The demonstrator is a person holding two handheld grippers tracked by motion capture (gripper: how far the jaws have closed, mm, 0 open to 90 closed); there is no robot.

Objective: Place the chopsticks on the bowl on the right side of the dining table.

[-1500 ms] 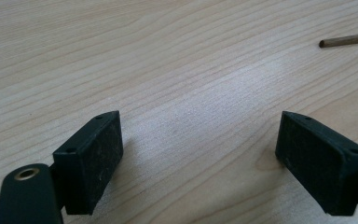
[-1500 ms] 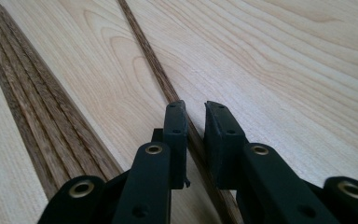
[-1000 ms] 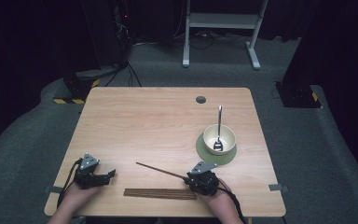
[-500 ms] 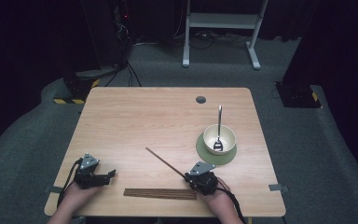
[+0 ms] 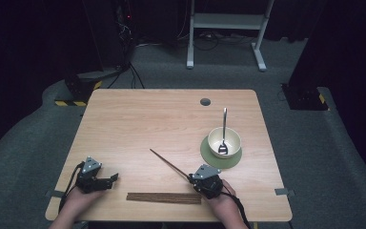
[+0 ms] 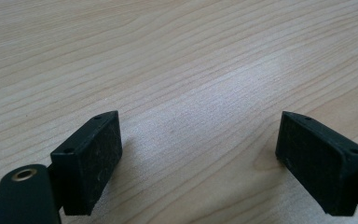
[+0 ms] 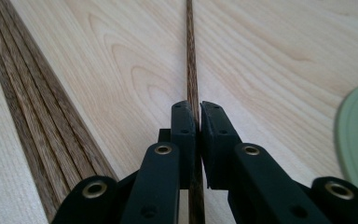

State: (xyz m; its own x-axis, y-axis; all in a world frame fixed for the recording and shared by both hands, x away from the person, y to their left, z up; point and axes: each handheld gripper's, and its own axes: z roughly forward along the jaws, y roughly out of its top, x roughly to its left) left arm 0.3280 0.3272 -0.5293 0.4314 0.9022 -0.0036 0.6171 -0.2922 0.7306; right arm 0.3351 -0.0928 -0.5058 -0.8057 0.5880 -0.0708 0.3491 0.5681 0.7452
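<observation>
A single dark wooden chopstick (image 5: 169, 163) is pinched between the fingers of the right gripper (image 5: 191, 178), which are clenched on its thick end. From there the stick runs out toward ten o'clock over the counter (image 5: 143, 119), its thin tip free. In the right gripper view the stick (image 7: 190, 56) passes straight through the narrow gap between the two black fingers (image 7: 182, 135), a grip near one end that probably leaves most of the length free to swing or aim.

Just at seven o'clock of that gripper lies a row of like chopsticks (image 5: 164, 197), flat and side by side along the counter's near edge; the held stick seems to have been drawn from it, though that is a guess.

At one o'clock of the right gripper a cream bowl (image 5: 224, 142) sits on a green coaster (image 5: 207, 153), with a metal spoon (image 5: 224, 129) leaning in it, handle pointing away. The bowl may be where the stick is bound.

Well off at nine o'clock, the left gripper (image 5: 113, 177) rests low on the counter, fingers (image 6: 87, 158) released and wide apart over bare wood, apparently idle.
</observation>
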